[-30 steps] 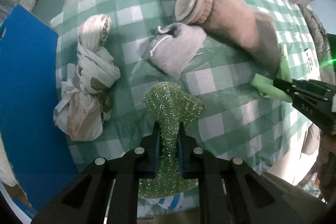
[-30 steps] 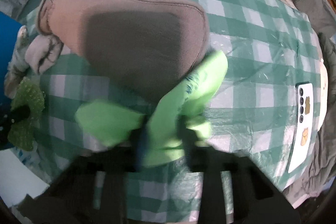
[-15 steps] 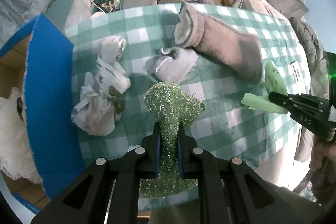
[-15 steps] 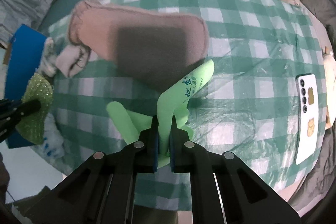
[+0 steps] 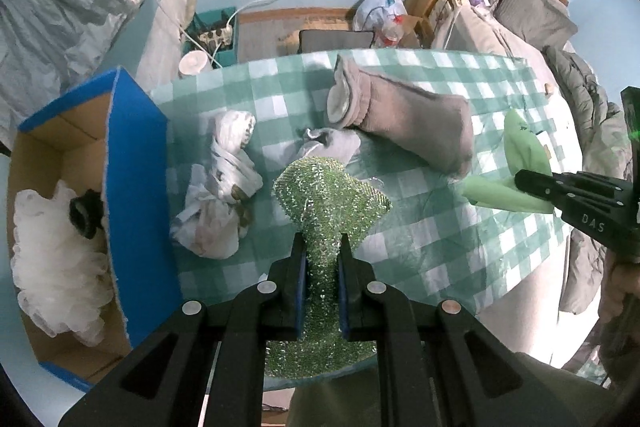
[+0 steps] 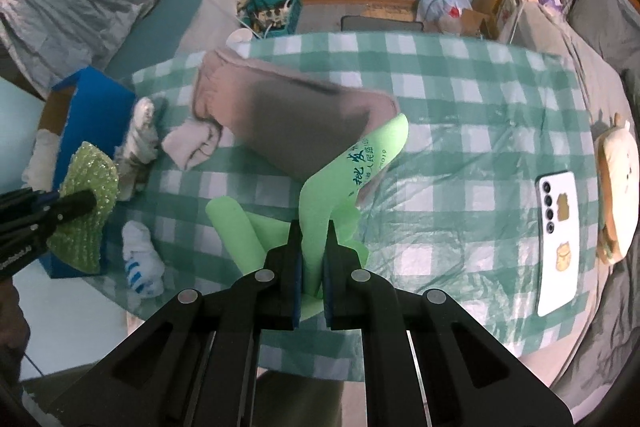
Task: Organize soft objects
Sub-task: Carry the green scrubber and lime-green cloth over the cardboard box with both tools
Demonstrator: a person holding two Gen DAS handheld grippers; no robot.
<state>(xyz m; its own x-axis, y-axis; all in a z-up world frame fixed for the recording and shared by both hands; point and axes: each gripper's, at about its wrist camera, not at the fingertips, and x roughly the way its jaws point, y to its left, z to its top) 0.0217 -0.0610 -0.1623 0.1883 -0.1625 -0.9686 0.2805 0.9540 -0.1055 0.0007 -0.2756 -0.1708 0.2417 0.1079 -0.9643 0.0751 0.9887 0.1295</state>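
My left gripper (image 5: 322, 247) is shut on a sparkly green scrubbing cloth (image 5: 328, 195) and holds it high above the checked table (image 5: 500, 247). My right gripper (image 6: 312, 233) is shut on a light green plastic bag (image 6: 352, 171) with blue print, also lifted; it shows in the left wrist view (image 5: 516, 151). On the table lie a brown fleece slipper boot (image 5: 404, 115), a grey sock (image 5: 332, 145) and a knotted white plastic bag (image 5: 220, 195). A blue cardboard box (image 5: 132, 187) stands at the table's left, with a white mesh puff (image 5: 52, 251) inside.
A white phone (image 6: 558, 239) and a plush toy (image 6: 616, 179) lie at the table's right side. A small white and blue sock (image 6: 140, 255) lies near the table's front left edge. A bed, a wooden shelf and a power strip basket stand beyond the table.
Both grippers have risen well above the table with their loads, so the view has widened. The blue box's inside with the white puff has come into sight.
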